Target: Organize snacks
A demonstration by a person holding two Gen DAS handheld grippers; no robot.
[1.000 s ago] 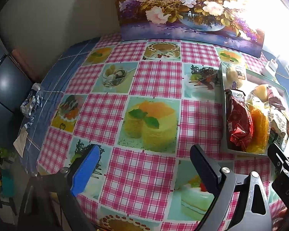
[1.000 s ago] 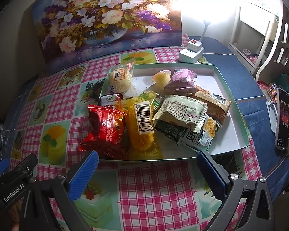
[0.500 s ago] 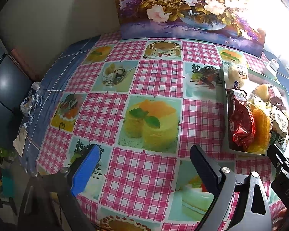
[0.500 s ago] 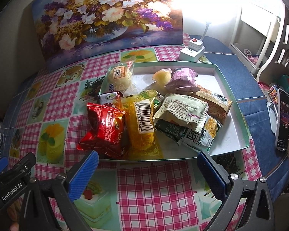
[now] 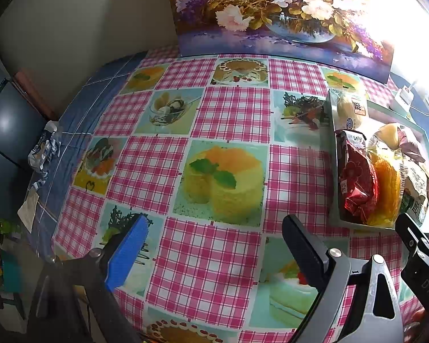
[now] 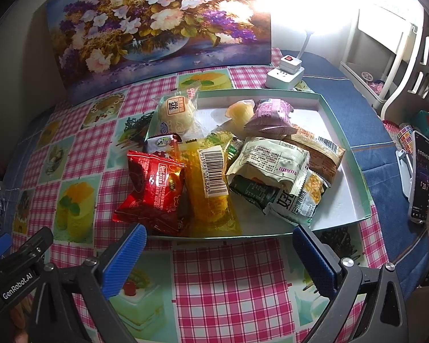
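Observation:
A shallow white tray (image 6: 346,154) with a green rim holds a heap of wrapped snacks. A red packet (image 6: 154,191) overhangs its near left corner, beside a yellow packet (image 6: 211,188) with a barcode. A pale green-white packet (image 6: 268,165) lies on dark and brown ones. A bun (image 6: 174,111), a jelly cup (image 6: 240,111) and a purple packet (image 6: 271,114) sit at the back. My right gripper (image 6: 220,257) hangs open just before the tray's near edge. My left gripper (image 5: 214,251) is open over bare tablecloth, the tray (image 5: 334,154) to its right.
A flower painting (image 6: 157,28) leans at the table's back. A white power strip (image 6: 284,75) sits behind the tray. A phone on a stand (image 6: 420,177) is at the right edge. A crumpled wrapper (image 5: 43,151) lies at the table's left edge.
Both views drift slightly; the tray sits a little lower and nearer in the right wrist view. Both grippers stay open and no snack has moved.

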